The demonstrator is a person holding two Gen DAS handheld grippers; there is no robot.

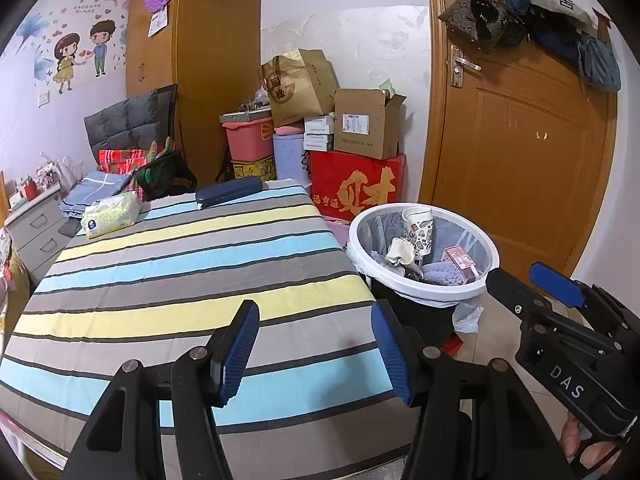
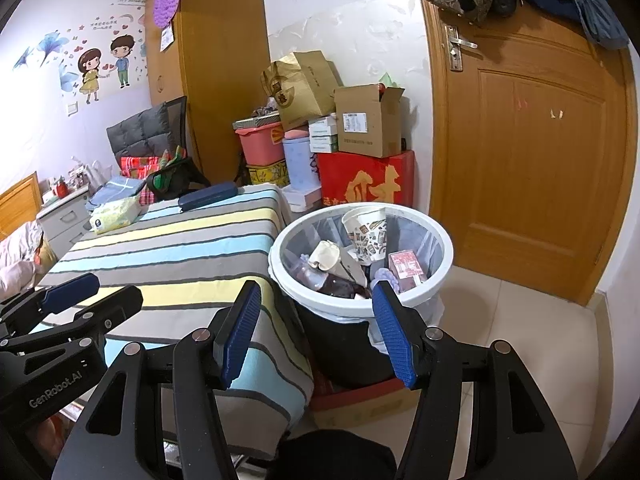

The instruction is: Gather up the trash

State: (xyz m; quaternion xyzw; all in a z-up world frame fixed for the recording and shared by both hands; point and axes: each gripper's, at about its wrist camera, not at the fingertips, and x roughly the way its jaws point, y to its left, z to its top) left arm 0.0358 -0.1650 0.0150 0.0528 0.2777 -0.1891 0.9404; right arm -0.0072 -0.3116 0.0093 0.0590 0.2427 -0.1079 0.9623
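- Hovering over the striped bedspread (image 1: 172,280): left gripper (image 1: 316,354), blue pads apart, nothing between them.
- Right gripper (image 2: 316,334) above the bed's corner and the bin's near rim; jaws apart, empty.
- White-rimmed trash bin (image 2: 440,264) on the floor, just beside the bed. Contents: printed paper cup (image 2: 366,232), small red carton (image 2: 406,266), crumpled paper.
- Further along the bedspread: tissue pack (image 1: 110,216), dark blue case (image 1: 229,192).
- Far: stacked boxes, wooden door (image 1: 532,152).
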